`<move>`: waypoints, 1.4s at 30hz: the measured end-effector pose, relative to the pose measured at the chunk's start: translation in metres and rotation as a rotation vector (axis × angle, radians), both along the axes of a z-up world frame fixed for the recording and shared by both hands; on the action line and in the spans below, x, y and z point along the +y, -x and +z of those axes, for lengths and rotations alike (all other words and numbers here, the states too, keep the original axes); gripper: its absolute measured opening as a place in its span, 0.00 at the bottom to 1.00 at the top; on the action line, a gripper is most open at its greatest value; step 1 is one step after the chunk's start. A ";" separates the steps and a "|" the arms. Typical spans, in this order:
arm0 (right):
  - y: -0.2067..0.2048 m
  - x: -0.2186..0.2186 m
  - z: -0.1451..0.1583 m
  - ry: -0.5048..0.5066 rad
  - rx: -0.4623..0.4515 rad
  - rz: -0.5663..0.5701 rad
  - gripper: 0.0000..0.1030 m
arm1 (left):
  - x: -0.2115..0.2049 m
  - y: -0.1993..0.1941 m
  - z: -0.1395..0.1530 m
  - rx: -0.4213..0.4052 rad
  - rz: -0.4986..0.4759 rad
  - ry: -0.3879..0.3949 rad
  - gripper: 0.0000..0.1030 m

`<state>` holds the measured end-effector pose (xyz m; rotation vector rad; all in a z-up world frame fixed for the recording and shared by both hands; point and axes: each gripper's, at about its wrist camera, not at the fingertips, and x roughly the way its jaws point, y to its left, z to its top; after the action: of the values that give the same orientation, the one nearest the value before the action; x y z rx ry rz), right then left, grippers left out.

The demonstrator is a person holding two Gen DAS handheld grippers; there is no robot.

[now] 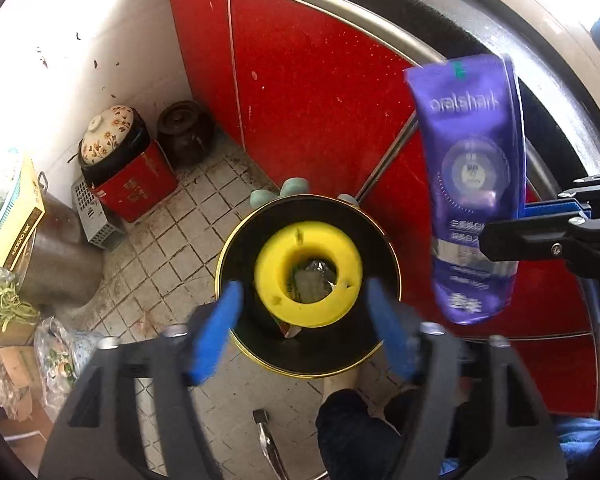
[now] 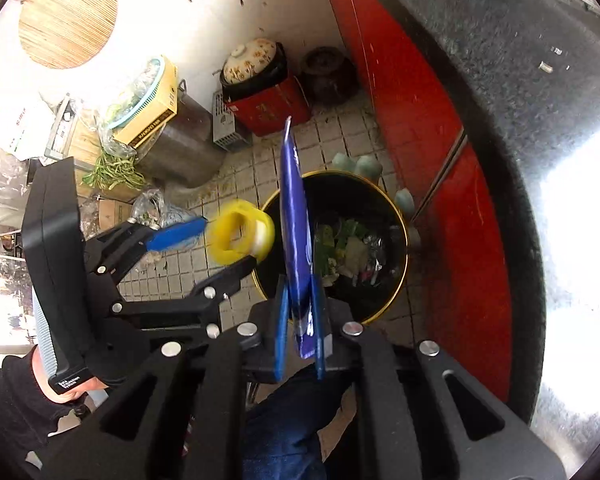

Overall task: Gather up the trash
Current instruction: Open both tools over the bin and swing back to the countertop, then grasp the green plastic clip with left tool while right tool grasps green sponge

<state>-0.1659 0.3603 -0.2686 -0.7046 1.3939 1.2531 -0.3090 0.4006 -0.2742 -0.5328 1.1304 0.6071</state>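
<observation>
The red cabinet (image 1: 320,92) walls off one side, and pots (image 1: 112,140) crowd the white corner beyond, leaving a strip of tiled floor (image 1: 172,240) free around my black bin (image 1: 244,256). The bin's gold rim sits just beside the cabinet, its mouth open below both tools. My left tongs (image 1: 304,332) stand wide, pads clear of the yellow ring (image 1: 308,274), which hangs blurred between them over the bin. My right tongs (image 2: 302,334) pinch the purple tube's (image 2: 296,220) lower end, the tube standing upright above the bin's near edge.
</observation>
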 end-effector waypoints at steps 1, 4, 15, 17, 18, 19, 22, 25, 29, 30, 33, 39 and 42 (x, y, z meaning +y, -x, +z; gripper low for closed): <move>-0.001 0.001 0.001 0.000 0.000 -0.002 0.26 | 0.001 -0.001 -0.001 0.002 0.002 0.005 0.68; -0.006 -0.002 0.010 -0.030 -0.002 -0.013 0.63 | 0.004 -0.002 -0.003 0.016 0.011 0.010 0.72; -0.048 -0.088 0.104 -0.189 -0.093 -0.137 0.78 | -0.038 -0.043 0.073 -0.031 -0.099 -0.139 0.90; -0.064 -0.122 0.129 -0.222 -0.154 -0.200 0.79 | -0.060 -0.067 0.096 -0.077 -0.165 -0.156 0.90; -0.072 -0.140 0.141 -0.238 -0.182 -0.234 0.79 | -0.074 -0.082 0.106 -0.098 -0.210 -0.158 0.90; -0.084 -0.165 0.155 -0.254 -0.224 -0.287 0.80 | -0.089 -0.099 0.115 -0.123 -0.270 -0.158 0.90; -0.108 -0.225 0.181 -0.282 -0.301 -0.425 0.80 | -0.133 -0.147 0.137 -0.172 -0.435 -0.170 0.90; -0.133 -0.302 0.204 -0.292 -0.369 -0.597 0.80 | -0.189 -0.201 0.160 -0.239 -0.624 -0.166 0.90; -0.154 -0.412 0.220 -0.296 -0.429 -0.819 0.80 | -0.271 -0.259 0.184 -0.301 -0.850 -0.164 0.90; -0.155 -0.434 0.220 -0.292 -0.440 -0.859 0.80 | -0.291 -0.269 0.188 -0.309 -0.900 -0.170 0.90; -0.155 -0.498 0.219 -0.278 -0.456 -0.968 0.80 | -0.337 -0.291 0.190 -0.316 -1.004 -0.169 0.90; -0.150 -0.575 0.205 -0.258 -0.454 -1.058 0.80 | -0.396 -0.306 0.175 -0.277 -1.116 -0.176 0.90; -0.152 -0.589 0.201 -0.268 -0.433 -1.067 0.80 | -0.403 -0.317 0.169 -0.265 -1.130 -0.186 0.90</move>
<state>-0.0142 -0.2290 -0.0672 0.0196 0.9607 0.3764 0.0084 -0.0020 -0.1055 0.2204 0.9265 -0.3377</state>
